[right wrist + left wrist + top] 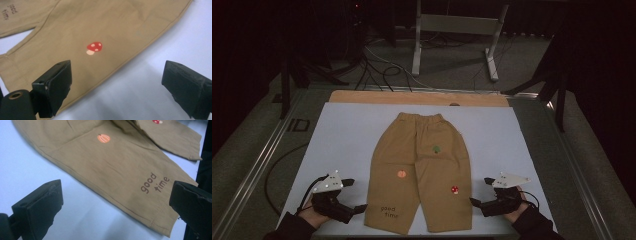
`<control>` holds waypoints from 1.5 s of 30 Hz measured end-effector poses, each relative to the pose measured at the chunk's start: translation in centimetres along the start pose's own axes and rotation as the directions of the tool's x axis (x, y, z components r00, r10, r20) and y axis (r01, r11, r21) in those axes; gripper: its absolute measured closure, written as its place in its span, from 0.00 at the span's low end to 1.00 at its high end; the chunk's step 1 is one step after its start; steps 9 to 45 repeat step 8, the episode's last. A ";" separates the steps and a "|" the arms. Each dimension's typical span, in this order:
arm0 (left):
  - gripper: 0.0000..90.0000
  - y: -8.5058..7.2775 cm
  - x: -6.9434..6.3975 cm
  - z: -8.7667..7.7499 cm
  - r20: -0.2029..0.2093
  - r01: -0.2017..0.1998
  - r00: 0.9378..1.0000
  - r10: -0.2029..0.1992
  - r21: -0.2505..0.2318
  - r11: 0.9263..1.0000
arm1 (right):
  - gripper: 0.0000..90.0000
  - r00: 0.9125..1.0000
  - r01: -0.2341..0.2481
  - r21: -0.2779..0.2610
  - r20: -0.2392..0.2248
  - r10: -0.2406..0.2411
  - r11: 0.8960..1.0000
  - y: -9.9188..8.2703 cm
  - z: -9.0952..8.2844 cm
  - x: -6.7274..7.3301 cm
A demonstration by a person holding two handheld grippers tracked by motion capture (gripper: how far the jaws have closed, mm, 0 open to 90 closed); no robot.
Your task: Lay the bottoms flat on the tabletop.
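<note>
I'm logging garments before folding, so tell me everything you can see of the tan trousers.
The tan trousers lie flat and spread on the pale blue mat, gathered waistband away from the person, both legs toward them. Soft woven cloth, slightly creased. Small prints: green tree, orange pumpkin, red mushroom, brown "good time" lettering near one hem. Neither gripper touches them.

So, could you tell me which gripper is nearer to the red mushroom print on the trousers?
Right. The right gripper sits just off the trouser leg's outer edge beside the mushroom print; the left gripper is across both legs, by the other outer edge.
</note>
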State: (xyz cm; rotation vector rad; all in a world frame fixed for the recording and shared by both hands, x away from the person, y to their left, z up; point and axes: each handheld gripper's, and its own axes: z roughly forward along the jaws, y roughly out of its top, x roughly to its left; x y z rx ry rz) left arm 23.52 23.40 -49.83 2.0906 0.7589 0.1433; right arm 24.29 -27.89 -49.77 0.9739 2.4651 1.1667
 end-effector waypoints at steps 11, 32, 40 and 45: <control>0.00 0.0 0.0 0.0 0.002 0.000 1.000 0.000 -0.006 1.000 | 0.10 1.000 -0.005 0.009 0.000 0.005 1.000 -0.1 0.2 -0.1; 0.00 0.0 0.0 0.0 0.002 0.000 1.000 0.000 -0.006 1.000 | 0.10 1.000 -0.005 0.009 0.000 0.005 1.000 -0.1 0.2 -0.1; 0.00 0.0 0.0 0.0 0.002 0.000 1.000 0.000 -0.006 1.000 | 0.10 1.000 -0.005 0.009 0.000 0.005 1.000 -0.1 0.2 -0.1; 0.00 0.0 0.0 0.0 0.002 0.000 1.000 0.000 -0.006 1.000 | 0.10 1.000 -0.005 0.009 0.000 0.005 1.000 -0.1 0.2 -0.1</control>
